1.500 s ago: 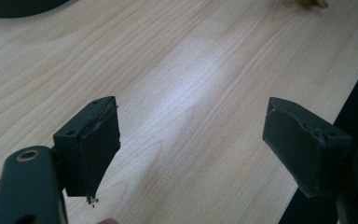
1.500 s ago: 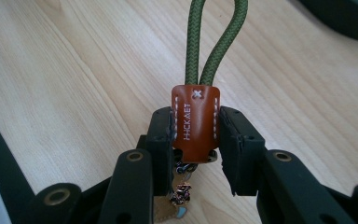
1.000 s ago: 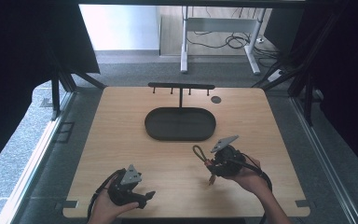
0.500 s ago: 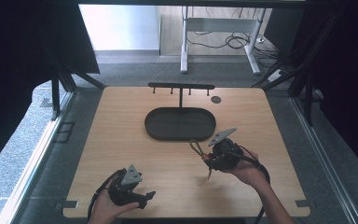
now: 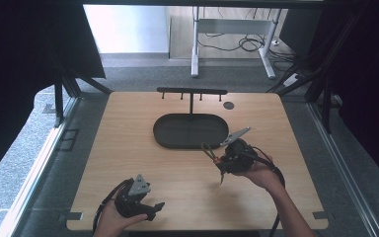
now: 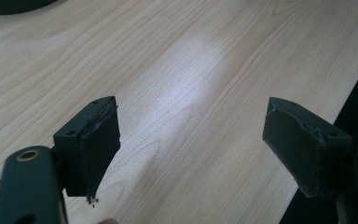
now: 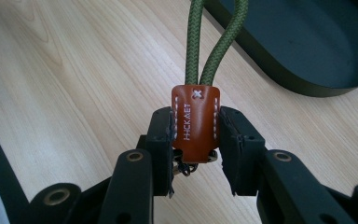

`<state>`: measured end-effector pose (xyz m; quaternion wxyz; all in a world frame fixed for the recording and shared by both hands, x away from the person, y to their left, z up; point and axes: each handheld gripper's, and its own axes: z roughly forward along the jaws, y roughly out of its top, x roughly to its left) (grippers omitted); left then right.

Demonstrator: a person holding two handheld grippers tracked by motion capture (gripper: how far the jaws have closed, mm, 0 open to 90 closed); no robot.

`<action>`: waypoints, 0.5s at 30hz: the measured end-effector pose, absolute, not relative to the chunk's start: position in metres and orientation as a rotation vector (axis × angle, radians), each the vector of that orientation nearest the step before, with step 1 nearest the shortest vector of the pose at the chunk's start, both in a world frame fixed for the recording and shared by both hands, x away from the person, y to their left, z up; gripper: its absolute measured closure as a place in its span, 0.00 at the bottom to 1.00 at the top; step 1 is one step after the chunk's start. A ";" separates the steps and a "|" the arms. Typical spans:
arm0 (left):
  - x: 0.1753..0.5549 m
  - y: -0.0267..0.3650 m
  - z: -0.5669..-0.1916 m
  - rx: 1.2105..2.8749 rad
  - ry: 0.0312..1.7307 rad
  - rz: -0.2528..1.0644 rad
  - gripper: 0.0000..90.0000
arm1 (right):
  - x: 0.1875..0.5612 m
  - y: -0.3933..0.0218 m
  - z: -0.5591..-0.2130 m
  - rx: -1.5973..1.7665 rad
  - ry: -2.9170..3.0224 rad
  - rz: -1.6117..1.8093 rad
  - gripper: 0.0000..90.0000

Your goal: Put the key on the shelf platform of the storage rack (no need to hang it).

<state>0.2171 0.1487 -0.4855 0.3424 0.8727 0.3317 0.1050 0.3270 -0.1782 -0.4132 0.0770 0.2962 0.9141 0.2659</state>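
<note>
The desk [image 5: 128,148] carries a dark oval tray [image 5: 191,131] at its far middle, with a hook rack [image 5: 192,92] standing behind it. The right tongs [image 5: 218,160] hover just near and right of the tray, clenched on the brown leather tab [image 7: 195,122] of a keychain, whose green cord loop [image 7: 212,42] points ahead toward the tray's rim. The left tongs [image 6: 193,149], released with nothing between them, rest at the near left edge, well apart.

Tray [image 5: 191,131] before rack [image 5: 192,91], midtable [image 5: 128,123]
</note>
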 end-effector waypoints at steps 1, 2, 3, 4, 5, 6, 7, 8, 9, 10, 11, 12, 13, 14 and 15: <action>0.217 0.149 -0.485 2.269 0.863 0.274 0.22 | 0.327 -0.178 -0.413 0.890 2.740 0.797 0.74; 0.217 0.149 -0.485 2.269 0.863 0.274 0.22 | 0.329 -0.178 -0.413 0.888 2.740 0.793 0.74; 0.217 0.149 -0.485 2.268 0.863 0.274 0.22 | 0.329 -0.178 -0.413 0.891 2.739 0.789 0.74; 0.217 0.149 -0.485 2.270 0.859 0.276 0.22 | 0.331 -0.178 -0.412 0.889 2.739 0.790 0.74; 0.217 0.149 -0.485 2.271 0.859 0.276 0.22 | 0.331 -0.178 -0.412 0.892 2.739 0.789 0.74; 0.217 0.149 -0.485 2.271 0.858 0.276 0.22 | 0.332 -0.178 -0.411 0.893 2.740 0.786 0.74; 0.217 0.149 -0.485 2.271 0.857 0.276 0.22 | 0.333 -0.177 -0.411 0.895 2.739 0.783 0.74; 0.217 0.149 -0.485 2.269 0.859 0.275 0.22 | 0.334 -0.177 -0.410 0.896 2.736 0.781 0.74; 0.217 0.149 -0.485 2.270 0.858 0.275 0.21 | 0.335 -0.177 -0.410 0.894 2.735 0.780 0.74; 0.217 0.149 -0.485 2.270 0.859 0.275 0.22 | 0.336 -0.177 -0.409 0.895 2.735 0.778 0.74; 0.217 0.149 -0.485 2.270 0.860 0.275 0.22 | 0.337 -0.177 -0.408 0.895 2.737 0.776 0.74; 0.217 0.150 -0.485 2.269 0.860 0.275 0.22 | 0.337 -0.177 -0.408 0.901 2.729 0.775 0.74; 0.217 0.150 -0.485 2.269 0.862 0.276 0.22 | 0.338 -0.177 -0.407 0.901 2.730 0.774 0.74; 0.217 0.150 -0.485 2.269 0.862 0.277 0.22 | 0.339 -0.177 -0.406 0.905 2.728 0.778 0.74; 0.217 0.150 -0.485 2.268 0.862 0.277 0.22 | 0.340 -0.177 -0.406 0.906 2.728 0.778 0.74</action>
